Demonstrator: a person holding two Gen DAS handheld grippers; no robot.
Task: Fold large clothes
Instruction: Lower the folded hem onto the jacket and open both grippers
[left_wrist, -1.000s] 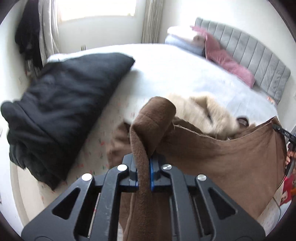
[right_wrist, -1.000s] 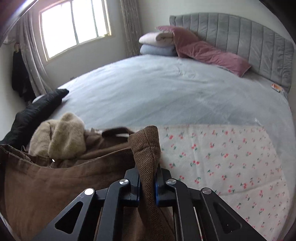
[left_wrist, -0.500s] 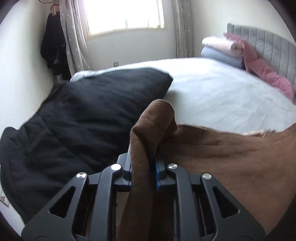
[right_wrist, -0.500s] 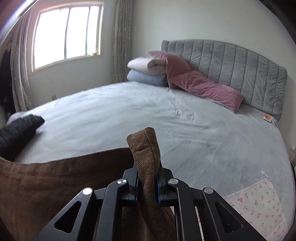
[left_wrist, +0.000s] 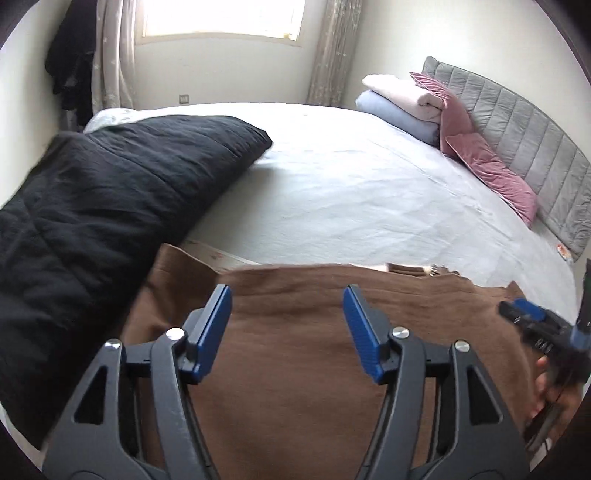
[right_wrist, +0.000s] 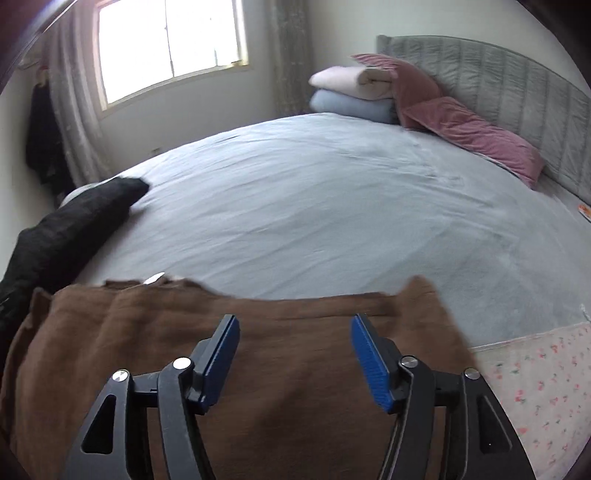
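Observation:
A large brown garment (left_wrist: 295, 354) lies spread over the near part of the bed, its far edge running left to right; it also shows in the right wrist view (right_wrist: 280, 354). My left gripper (left_wrist: 287, 304) is open and empty just above the garment's left part. My right gripper (right_wrist: 291, 334) is open and empty above its right part, and it shows at the right edge of the left wrist view (left_wrist: 532, 321). What lies under the brown cloth is hidden.
A black quilted duvet (left_wrist: 92, 206) is heaped on the left of the bed (right_wrist: 314, 206). Folded blankets (right_wrist: 354, 92), pink pillows (right_wrist: 469, 136) and a grey headboard (right_wrist: 517, 77) are at the far end. A floral sheet (right_wrist: 535, 373) lies at the right front.
Both grippers have opened and let go of the brown garment's corners. The garment has dropped flat onto the bed, covering the beige fleece lining seen a second ago.

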